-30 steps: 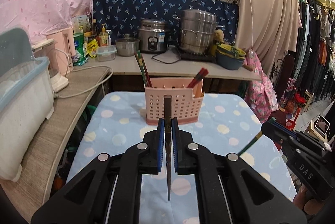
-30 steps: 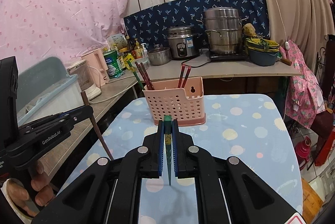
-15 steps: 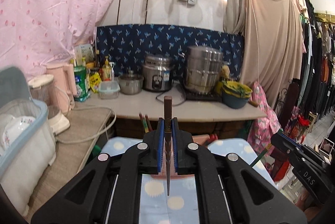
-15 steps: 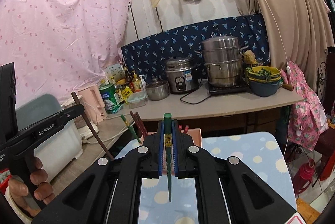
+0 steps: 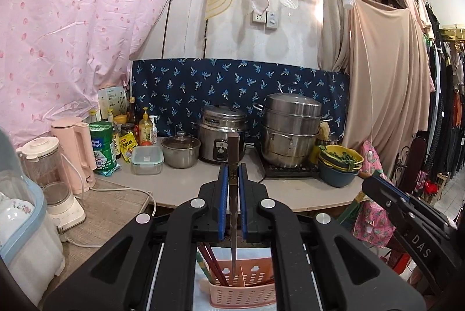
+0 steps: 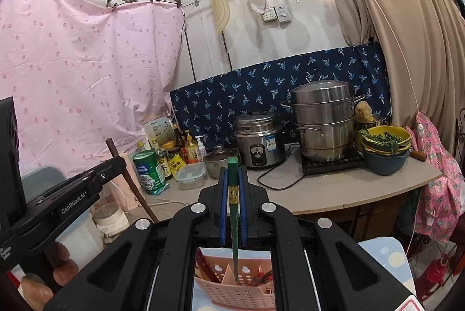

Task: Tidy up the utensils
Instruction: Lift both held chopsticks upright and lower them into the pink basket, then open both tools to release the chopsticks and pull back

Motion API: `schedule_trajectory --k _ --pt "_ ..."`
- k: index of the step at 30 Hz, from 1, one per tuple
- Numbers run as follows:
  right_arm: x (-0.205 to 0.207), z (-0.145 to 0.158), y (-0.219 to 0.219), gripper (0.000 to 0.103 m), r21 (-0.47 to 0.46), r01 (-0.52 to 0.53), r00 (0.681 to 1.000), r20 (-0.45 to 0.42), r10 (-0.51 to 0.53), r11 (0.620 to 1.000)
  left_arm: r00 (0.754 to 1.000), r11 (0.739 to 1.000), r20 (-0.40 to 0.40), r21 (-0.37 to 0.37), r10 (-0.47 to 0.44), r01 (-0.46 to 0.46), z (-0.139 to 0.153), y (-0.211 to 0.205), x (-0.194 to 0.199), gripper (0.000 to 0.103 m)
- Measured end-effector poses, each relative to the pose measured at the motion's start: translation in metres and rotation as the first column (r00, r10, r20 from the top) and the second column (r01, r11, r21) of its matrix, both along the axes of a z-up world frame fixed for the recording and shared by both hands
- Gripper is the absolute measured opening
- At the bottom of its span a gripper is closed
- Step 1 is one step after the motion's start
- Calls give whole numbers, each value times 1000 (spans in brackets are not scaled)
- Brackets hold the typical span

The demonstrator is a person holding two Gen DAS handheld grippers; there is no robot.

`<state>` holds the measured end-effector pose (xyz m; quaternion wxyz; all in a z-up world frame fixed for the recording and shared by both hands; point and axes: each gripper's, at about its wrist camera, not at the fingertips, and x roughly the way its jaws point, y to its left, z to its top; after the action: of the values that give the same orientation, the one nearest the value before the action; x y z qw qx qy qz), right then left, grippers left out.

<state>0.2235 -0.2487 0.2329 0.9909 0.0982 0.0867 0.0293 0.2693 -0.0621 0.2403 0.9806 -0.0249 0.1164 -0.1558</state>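
Left gripper (image 5: 231, 180) fingers clench a brown chopstick (image 5: 232, 212); right gripper (image 6: 233, 183) fingers clench a green chopstick (image 6: 234, 223), both above the pink utensil basket (image 6: 232, 292).

A pink spotted sheet (image 5: 72, 43) fills the upper left of the frame, with a dark blue patterned cloth (image 5: 238, 90) at centre behind the grey surface (image 5: 180, 183). On that surface stand a rice cooker (image 5: 222, 133), a stacked steel steamer (image 5: 292, 130) to its right, and a small lidded pot (image 5: 180, 148) and 1 clear lidded box (image 5: 146, 159) to its left. At left are a pink kettle (image 5: 76, 151), a green tin (image 5: 101, 146) and a blender (image 5: 51, 180); beige fabric (image 5: 386, 84) hangs at right.
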Motion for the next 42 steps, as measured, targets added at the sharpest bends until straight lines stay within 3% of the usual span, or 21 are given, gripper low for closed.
schedule_trajectory --k 8,15,17,20,30,36,38,42 --pt "41 -35 -5 7 -6 -1 997 -81 0 1000 997 999 -72 33 3 -1 -41 -7 30 7" --pt "54 -70 -4 7 -13 0 987 -158 -2 1000 990 999 -142 33 3 1 -73 -6 44 8" --pt "53 -73 -5 8 -15 11 986 -169 -13 1000 988 999 -155 43 13 -7 -76 -7 45 13" --pt "45 -73 -4 10 -26 20 986 -162 -24 999 988 999 -153 40 25 -19 -77 -5 39 30" --pt "10 -66 -1 12 -28 14 989 -150 -18 1000 988 998 -150 58 32 -24 -72 -1 8 36" --pt "-18 -70 3 28 -31 17 987 -160 -22 999 985 996 -167 85 39 -26 -76 -1 -16 41" --pt "-27 -73 4 28 -33 17 985 -171 -22 999 983 995 -175 92 47 -31 -80 -1 -24 49" --pt "-46 -82 6 29 -32 21 980 -198 -27 999 979 994 -197 106 46 -26 -90 0 -41 50"
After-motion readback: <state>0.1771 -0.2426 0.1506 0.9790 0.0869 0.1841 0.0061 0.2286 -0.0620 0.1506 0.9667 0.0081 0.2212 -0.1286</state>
